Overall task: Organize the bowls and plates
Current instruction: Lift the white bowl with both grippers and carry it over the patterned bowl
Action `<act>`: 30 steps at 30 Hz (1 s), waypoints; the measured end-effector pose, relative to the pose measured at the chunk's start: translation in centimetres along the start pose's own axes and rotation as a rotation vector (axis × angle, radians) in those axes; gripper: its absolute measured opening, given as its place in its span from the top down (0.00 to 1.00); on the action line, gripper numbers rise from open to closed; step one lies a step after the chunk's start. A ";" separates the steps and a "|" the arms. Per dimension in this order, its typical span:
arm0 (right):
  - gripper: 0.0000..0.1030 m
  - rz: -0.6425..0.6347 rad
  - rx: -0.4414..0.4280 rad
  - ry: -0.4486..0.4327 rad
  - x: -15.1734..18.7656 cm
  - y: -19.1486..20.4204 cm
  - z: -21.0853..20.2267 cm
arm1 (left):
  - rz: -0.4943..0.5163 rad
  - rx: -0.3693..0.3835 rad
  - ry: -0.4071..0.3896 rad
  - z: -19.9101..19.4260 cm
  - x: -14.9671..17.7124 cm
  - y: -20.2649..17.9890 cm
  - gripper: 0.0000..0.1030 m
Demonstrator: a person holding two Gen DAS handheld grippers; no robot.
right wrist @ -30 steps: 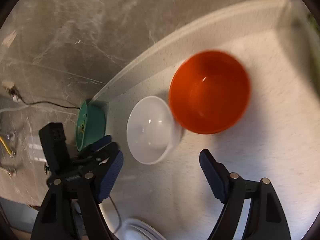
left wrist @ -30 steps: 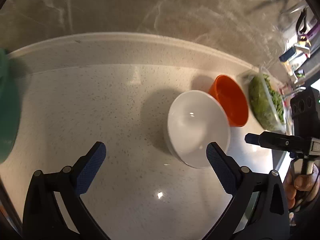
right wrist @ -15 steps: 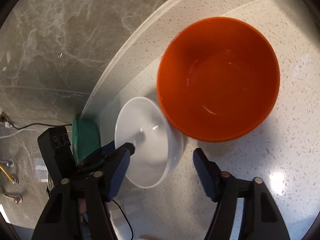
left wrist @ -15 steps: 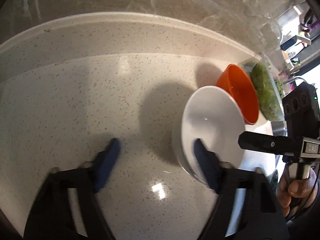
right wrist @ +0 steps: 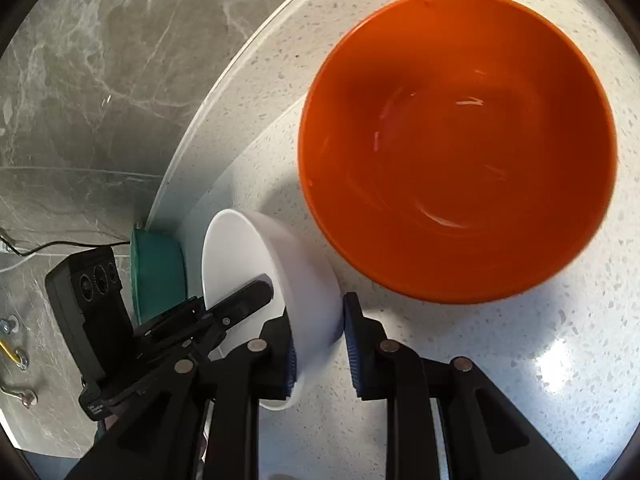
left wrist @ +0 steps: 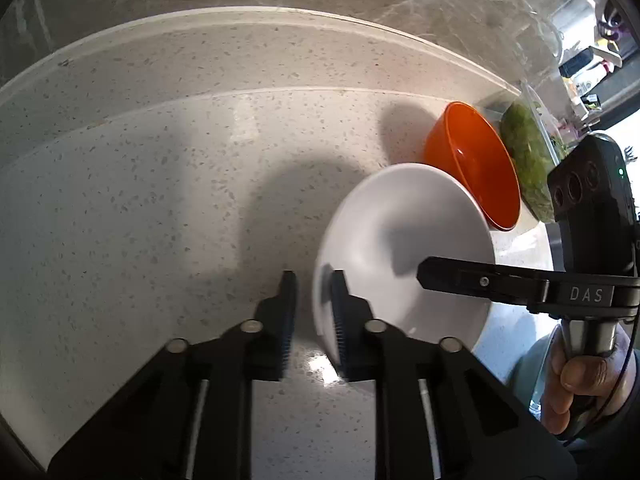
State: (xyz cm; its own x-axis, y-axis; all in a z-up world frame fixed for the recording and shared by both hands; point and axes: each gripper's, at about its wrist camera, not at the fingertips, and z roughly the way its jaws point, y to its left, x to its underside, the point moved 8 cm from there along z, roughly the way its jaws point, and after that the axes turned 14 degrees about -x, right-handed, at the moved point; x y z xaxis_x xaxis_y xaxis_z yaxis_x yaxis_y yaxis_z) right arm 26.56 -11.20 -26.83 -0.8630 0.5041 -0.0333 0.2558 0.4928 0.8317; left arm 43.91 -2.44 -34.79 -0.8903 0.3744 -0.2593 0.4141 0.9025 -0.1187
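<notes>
Both grippers pitch steeply down at the counter [left wrist: 140, 220]. Our left gripper [left wrist: 312, 312] has just been closing; its jaws now pinch the white bowl [left wrist: 404, 240] rim at the bowl's 8 o'clock. Our right gripper [right wrist: 318, 344] has likewise been closing and clamps the same bowl's wall at the opposite side. Orange bowl [right wrist: 456, 144] sits just beside, at 1 o'clock. Teal bowl [right wrist: 158, 272] beyond at 10 o'clock. Counter lies open leftward; raised back edge [left wrist: 240, 16] at 12.

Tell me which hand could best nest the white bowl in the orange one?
Probably right. Both grippers just closed on the white bowl, but the right gripper holds the side beside the orange bowl, the left gripper the far side.
</notes>
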 end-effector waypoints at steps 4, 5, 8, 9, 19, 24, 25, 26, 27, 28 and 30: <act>0.78 0.007 -0.002 0.007 0.2 -0.3 -0.2 | 0.003 -0.031 0.004 -0.1 0.1 -1.0 0.91; 0.78 0.007 -0.003 0.008 0.3 -0.3 -0.2 | 0.000 -0.031 0.005 -0.1 0.1 -1.4 0.91; 0.78 0.005 -0.005 0.006 0.4 -0.1 -0.3 | -0.012 -0.026 0.010 -0.7 0.3 -1.6 0.91; 0.78 0.002 -0.008 0.004 0.4 0.1 -0.5 | -0.013 -0.028 0.006 -1.1 0.4 -1.7 0.91; 0.78 -0.027 -0.026 -0.027 1.5 2.1 -4.1 | 0.014 -0.038 -0.038 -6.0 1.2 -4.5 0.91; 0.78 -0.048 -0.039 -0.045 3.2 2.8 -7.7 | 0.049 -0.046 -0.072 -8.9 2.2 -8.0 0.91; 0.78 -0.053 -0.038 -0.048 3.5 2.9 -8.4 | 0.057 -0.046 -0.077 -9.4 2.5 -8.7 0.91; 0.77 -0.059 -0.037 -0.051 4.0 3.0 -9.3 | 0.066 -0.045 -0.082 -10.0 2.9 -9.7 0.91; 0.77 -0.064 -0.040 -0.055 4.6 2.9 -10.4 | 0.076 -0.044 -0.087 -10.6 3.4 -10.6 0.90; 0.77 -0.067 -0.044 -0.059 5.1 2.9 -11.1 | 0.085 -0.043 -0.092 -11.1 3.8 -11.5 0.91; 0.77 -0.061 -0.056 -0.070 6.3 2.5 -13.2 | 0.106 -0.038 -0.100 -12.1 4.7 -13.6 0.91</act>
State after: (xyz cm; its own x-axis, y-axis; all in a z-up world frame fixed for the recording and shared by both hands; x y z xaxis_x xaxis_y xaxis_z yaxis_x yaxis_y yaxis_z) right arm 16.07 -16.14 -17.64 -0.8433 0.5236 -0.1217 0.1773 0.4848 0.8565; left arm 31.77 -10.41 -22.83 -0.8178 0.4469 -0.3626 0.4958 0.8670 -0.0495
